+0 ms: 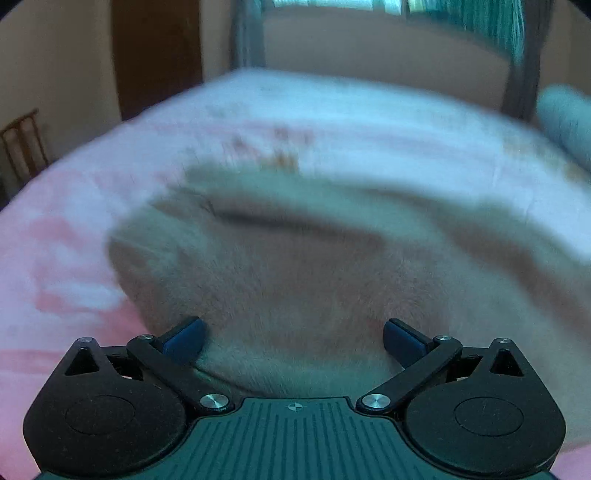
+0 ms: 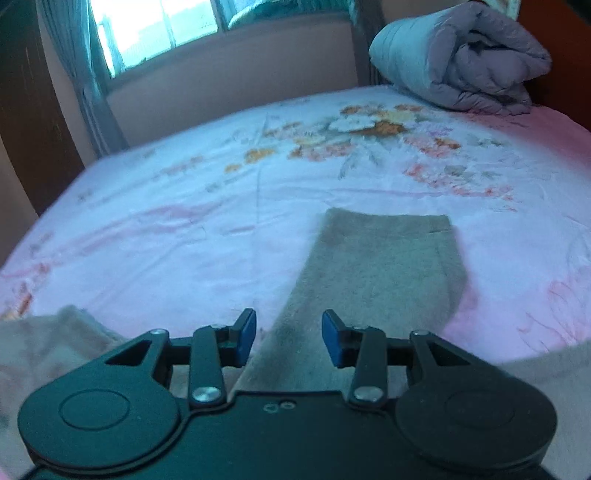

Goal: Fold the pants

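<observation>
Beige fleecy pants (image 1: 295, 266) lie on a pink and white floral bedsheet (image 1: 66, 229); the left wrist view is blurred by motion. My left gripper (image 1: 293, 339) is open wide, its blue pads over the near edge of the pants, holding nothing. In the right wrist view one pant leg (image 2: 380, 258) stretches away from me to its hem, with more of the fabric at the lower left and right edges. My right gripper (image 2: 289, 338) is open just above the near part of that leg, with nothing between the pads.
A rolled grey quilt (image 2: 461, 59) sits at the far right corner of the bed. A window with curtains (image 2: 155, 33) and a wall lie beyond the bed. A dark wooden door (image 1: 155, 55) and a chair (image 1: 22, 144) stand at the left.
</observation>
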Demonstrator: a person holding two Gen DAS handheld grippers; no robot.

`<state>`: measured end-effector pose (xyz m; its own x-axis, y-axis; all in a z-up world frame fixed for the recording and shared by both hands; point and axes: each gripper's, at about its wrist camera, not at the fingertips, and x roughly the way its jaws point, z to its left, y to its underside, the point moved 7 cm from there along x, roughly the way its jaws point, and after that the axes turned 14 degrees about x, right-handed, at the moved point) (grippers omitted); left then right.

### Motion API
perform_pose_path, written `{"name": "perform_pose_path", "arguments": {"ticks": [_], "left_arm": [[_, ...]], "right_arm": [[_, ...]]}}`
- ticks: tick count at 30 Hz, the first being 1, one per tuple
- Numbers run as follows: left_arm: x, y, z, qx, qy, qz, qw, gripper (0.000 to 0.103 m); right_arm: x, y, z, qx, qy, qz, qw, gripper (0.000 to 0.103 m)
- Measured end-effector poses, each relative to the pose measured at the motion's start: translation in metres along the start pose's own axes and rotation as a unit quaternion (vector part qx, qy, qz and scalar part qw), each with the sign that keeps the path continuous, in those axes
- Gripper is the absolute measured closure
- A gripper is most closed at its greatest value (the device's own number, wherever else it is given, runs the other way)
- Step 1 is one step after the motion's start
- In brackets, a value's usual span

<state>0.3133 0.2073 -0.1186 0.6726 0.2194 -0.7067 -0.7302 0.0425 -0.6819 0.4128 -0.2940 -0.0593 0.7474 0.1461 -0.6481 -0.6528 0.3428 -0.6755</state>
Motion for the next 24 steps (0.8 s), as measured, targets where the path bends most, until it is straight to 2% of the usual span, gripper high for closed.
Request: {"name": "perform_pose_path", "arguments": {"ticks": [3, 5, 7, 8, 10, 14, 18, 21, 24], "left_arm": [[0.004, 0.001, -0.007, 0.008, -0.019, 0.000, 0.9998, 0.000], [0.003, 0.001, -0.007, 0.003, -0.022, 0.003, 0.9997, 0.000], [0.003, 0.001, -0.008, 0.003, -0.023, 0.005, 0.9997, 0.000], [0.002, 0.002, -0.007, 0.001, -0.021, 0.006, 0.9998, 0.000], [0.003, 0.001, -0.007, 0.001, -0.021, 0.007, 0.9998, 0.000], [0.007, 0.002, -0.009, -0.001, -0.023, 0.003, 0.9997, 0.000], [0.008, 0.002, -0.009, -0.001, -0.022, 0.004, 0.9998, 0.000], [0.007, 0.002, -0.008, 0.000, -0.017, 0.005, 0.9998, 0.000], [0.006, 0.002, -0.008, 0.005, -0.011, 0.004, 0.9999, 0.000]], "right_arm": [[0.023, 0.001, 0.006, -0.021, 0.022, 0.013, 0.999, 0.070], [0.042, 0.004, 0.006, -0.039, 0.057, 0.028, 0.997, 0.070], [0.052, 0.007, 0.004, -0.051, 0.071, 0.037, 0.995, 0.081], [0.052, 0.007, 0.002, -0.045, 0.070, 0.038, 0.996, 0.092], [0.047, 0.005, 0.000, -0.034, 0.063, 0.035, 0.997, 0.100], [0.021, -0.003, -0.010, -0.011, 0.049, 0.010, 0.999, 0.103], [-0.023, -0.012, -0.027, 0.017, 0.035, -0.031, 0.999, 0.103], [-0.067, -0.010, -0.056, 0.067, 0.027, -0.068, 0.995, 0.103], [-0.102, 0.007, -0.097, 0.131, 0.027, -0.085, 0.987, 0.103]]}}
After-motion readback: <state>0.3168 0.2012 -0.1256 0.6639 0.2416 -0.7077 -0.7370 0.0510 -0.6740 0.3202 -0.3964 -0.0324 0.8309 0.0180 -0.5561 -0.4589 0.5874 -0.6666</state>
